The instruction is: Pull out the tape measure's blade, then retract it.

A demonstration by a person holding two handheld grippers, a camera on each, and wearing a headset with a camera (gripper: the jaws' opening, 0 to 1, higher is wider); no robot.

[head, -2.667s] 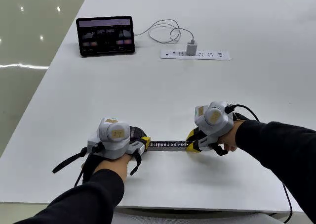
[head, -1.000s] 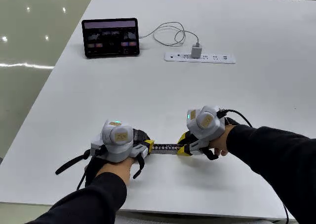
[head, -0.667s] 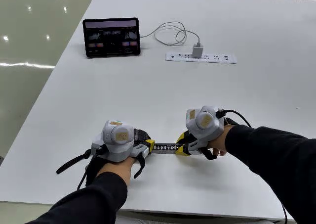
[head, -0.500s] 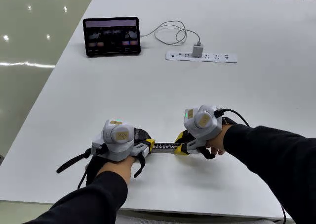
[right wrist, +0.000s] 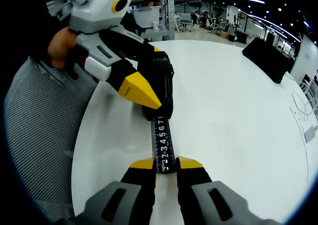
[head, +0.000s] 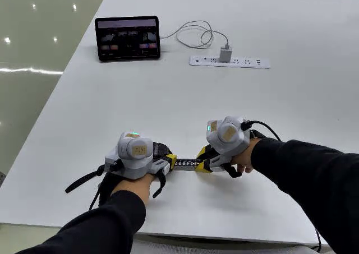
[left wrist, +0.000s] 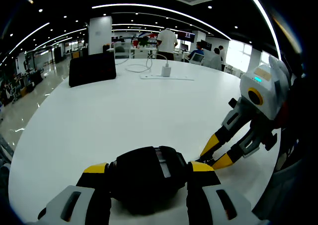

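The black tape measure case (left wrist: 149, 178) sits on the white table, with my left gripper (left wrist: 149, 168) shut on it from both sides. In the head view the case (head: 161, 151) is partly hidden under the left gripper (head: 167, 162). A short length of dark blade (head: 185, 164) with white numbers runs right from the case to my right gripper (head: 200, 165). In the right gripper view the blade (right wrist: 162, 140) lies flat on the table. My right gripper (right wrist: 164, 164) is shut on its end, a hand's width from the case (right wrist: 160, 83).
A dark tablet (head: 128, 38) stands at the far left of the table. A white power strip (head: 230, 61) with a charger and looped cable lies behind the middle. The table's near edge (head: 224, 236) runs just below my arms. A mesh chair (right wrist: 39, 150) is beside it.
My right gripper has moved left toward the left gripper with the blade end in it, so the exposed blade is shorter. The left gripper and case have stayed put.
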